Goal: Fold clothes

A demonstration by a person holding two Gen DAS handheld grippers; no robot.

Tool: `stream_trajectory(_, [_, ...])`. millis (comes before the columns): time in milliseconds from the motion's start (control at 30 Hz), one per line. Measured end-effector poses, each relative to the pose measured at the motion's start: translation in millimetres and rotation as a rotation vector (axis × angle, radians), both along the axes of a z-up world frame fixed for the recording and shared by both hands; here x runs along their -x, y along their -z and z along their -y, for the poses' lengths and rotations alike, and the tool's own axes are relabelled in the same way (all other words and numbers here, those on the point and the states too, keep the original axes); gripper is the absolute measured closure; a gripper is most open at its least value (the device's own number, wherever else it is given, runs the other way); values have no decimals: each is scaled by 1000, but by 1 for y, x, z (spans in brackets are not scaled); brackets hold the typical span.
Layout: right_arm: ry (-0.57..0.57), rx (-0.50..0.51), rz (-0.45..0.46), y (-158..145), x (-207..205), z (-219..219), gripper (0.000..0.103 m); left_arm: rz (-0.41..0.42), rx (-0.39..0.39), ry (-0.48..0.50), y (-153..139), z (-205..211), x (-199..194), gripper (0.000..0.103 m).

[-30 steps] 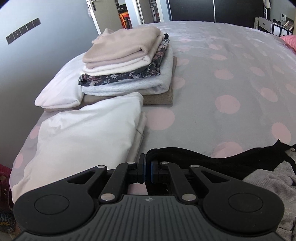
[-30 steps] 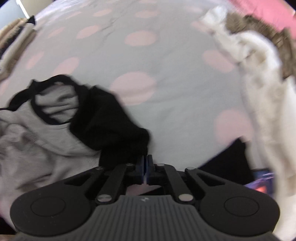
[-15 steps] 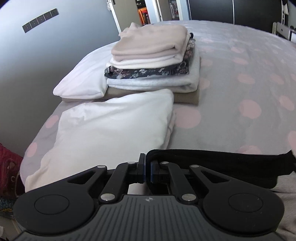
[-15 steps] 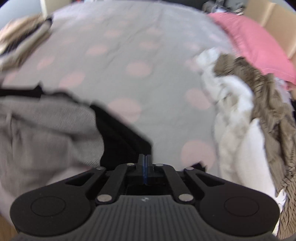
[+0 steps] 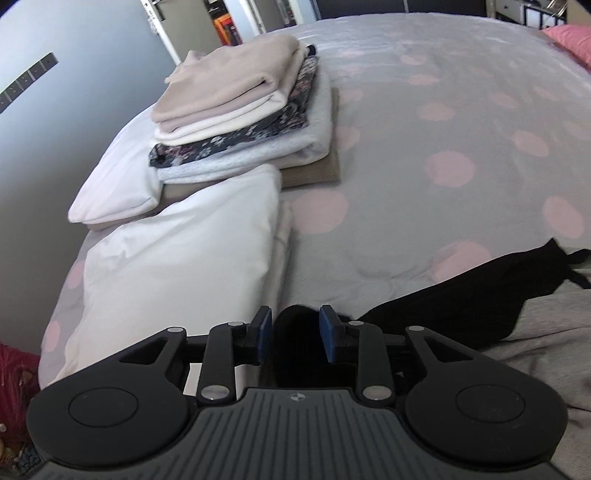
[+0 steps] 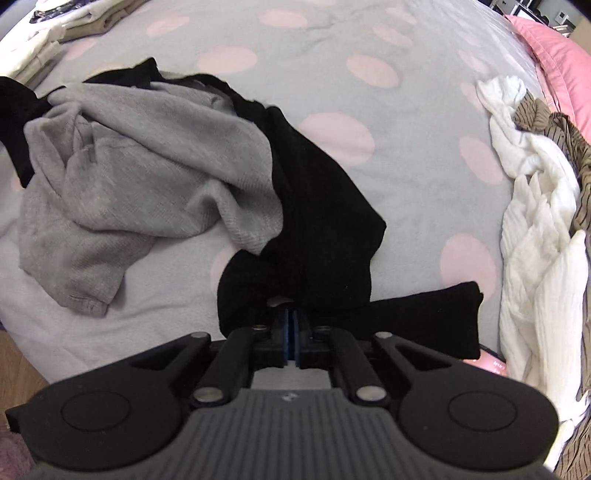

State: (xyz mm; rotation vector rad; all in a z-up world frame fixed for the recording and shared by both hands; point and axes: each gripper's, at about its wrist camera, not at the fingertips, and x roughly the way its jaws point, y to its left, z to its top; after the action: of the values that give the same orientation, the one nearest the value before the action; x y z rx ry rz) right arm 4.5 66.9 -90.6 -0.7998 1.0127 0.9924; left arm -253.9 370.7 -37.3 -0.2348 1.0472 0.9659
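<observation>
Crumpled on the spotted bedspread (image 6: 406, 177) — black-and-grey garment (image 6: 317, 206), pinched at its black edge by right gripper (image 6: 294, 334); left gripper (image 5: 295, 334) spread apart, black cloth between its fingers.

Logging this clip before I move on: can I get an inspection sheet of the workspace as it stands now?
Surface: bed cover, grey with pink dots, holds everything.
Job's things: black garment and grey top, tangled and unfolded; folded stack and folded white piece at the far left.
Clutter: crumpled white cloth and striped brown cloth at the right edge; pink pillow.
Grippers: left claw open, black fabric between its fingers; right claw shut on the black garment.
Cables: nothing seen.
Surroundings: grey wall, doorway beyond the stack.
</observation>
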Motion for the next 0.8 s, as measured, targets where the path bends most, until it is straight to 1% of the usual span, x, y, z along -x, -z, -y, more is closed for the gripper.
stream_trajectory(67, [-12, -20, 10, -8, -5, -2, 96, 49, 22, 72, -6, 6, -9, 73])
stream_trajectory(133, [-24, -40, 20, -16, -10, -5, 94, 81, 45, 173, -8, 14, -26, 73])
stream_trajectory(167, [-30, -50, 25, -21, -13, -6, 93, 84, 58, 235, -8, 19, -37, 73])
stream_trajectory(233, [-42, -70, 35, -29, -18, -8, 87, 63, 65, 342, -4, 26, -58, 73])
stream_trajectory(300, [-54, -91, 45, -37, -23, -10, 84, 19, 50, 446, 7, 34, -76, 73])
stream_trajectory(333, [-60, -101, 50, -41, -26, -12, 80, -5, 45, 491, 15, 36, -84, 73])
stream_trajectory(367, [-65, -110, 53, -44, -29, -13, 78, -28, 47, 520, 24, 36, -90, 73])
stream_trajectory(400, [-59, -118, 42, -41, -37, -17, 73, -50, 50, 548, 34, 36, -96, 73])
stream_trajectory(433, [-53, -124, 32, -37, -44, -22, 71, -62, 58, 560, 42, 35, -101, 72])
stream_trajectory(500, [-42, -120, 21, -25, -55, -31, 70, -72, 86, 570, 57, 32, -105, 73])
stream_trajectory(567, [-34, -115, 16, -13, -65, -40, 70, -81, 109, 566, 66, 31, -110, 73])
stream_trajectory(667, [-38, -89, -13, 1, -71, -50, 69, -97, 138, 586, 79, 31, -114, 72])
stream_trajectory(733, [-52, -92, -23, 3, -70, -51, 66, -92, 133, 584, 83, 31, -113, 72])
stream_trajectory(800, [-72, -104, -25, 2, -67, -51, 66, -87, 127, 583, 87, 31, -113, 72])
